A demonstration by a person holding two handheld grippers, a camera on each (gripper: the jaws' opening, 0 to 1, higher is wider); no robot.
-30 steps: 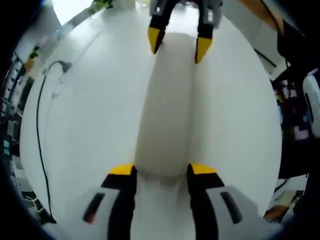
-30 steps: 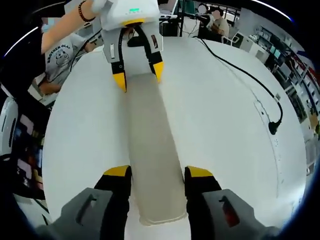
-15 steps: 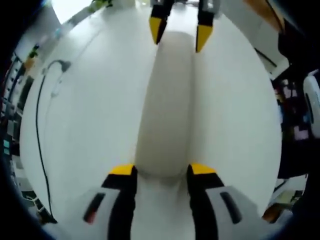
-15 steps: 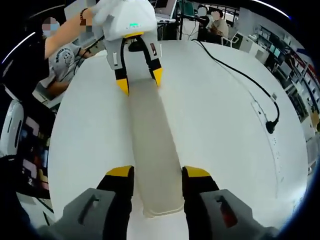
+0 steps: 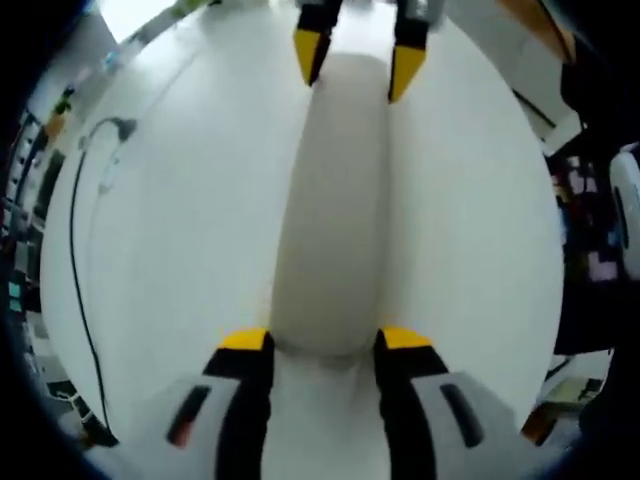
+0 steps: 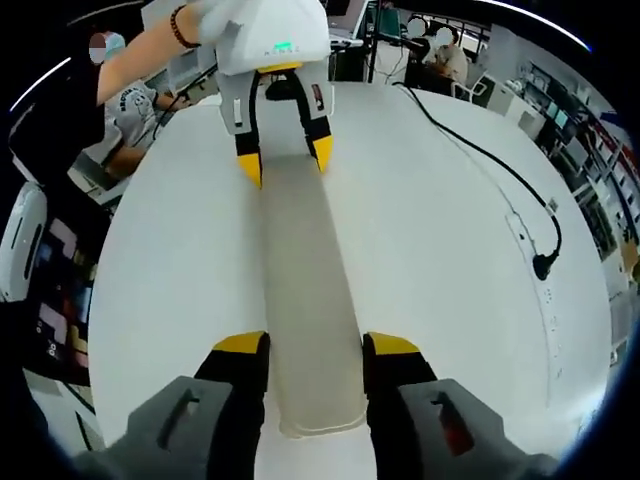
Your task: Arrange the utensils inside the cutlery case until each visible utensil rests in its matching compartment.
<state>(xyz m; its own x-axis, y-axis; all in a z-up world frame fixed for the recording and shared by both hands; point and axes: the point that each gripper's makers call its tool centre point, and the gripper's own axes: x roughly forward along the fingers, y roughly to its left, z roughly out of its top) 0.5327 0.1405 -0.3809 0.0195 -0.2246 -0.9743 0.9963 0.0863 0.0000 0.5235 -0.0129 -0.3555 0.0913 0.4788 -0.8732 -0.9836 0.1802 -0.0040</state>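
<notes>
A long, closed, off-white cutlery case (image 6: 305,300) is laid lengthwise on the round white table (image 6: 440,250), with a black cable (image 6: 500,170) run along the table well to one side of it. One end of the case is clamped between the jaws of the left gripper (image 5: 322,342) and the opposite end between those of the right gripper (image 6: 315,350).

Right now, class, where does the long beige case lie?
The case lies lengthwise on the white table, one end between the right gripper jaws, the other between the left gripper jaws.
</notes>
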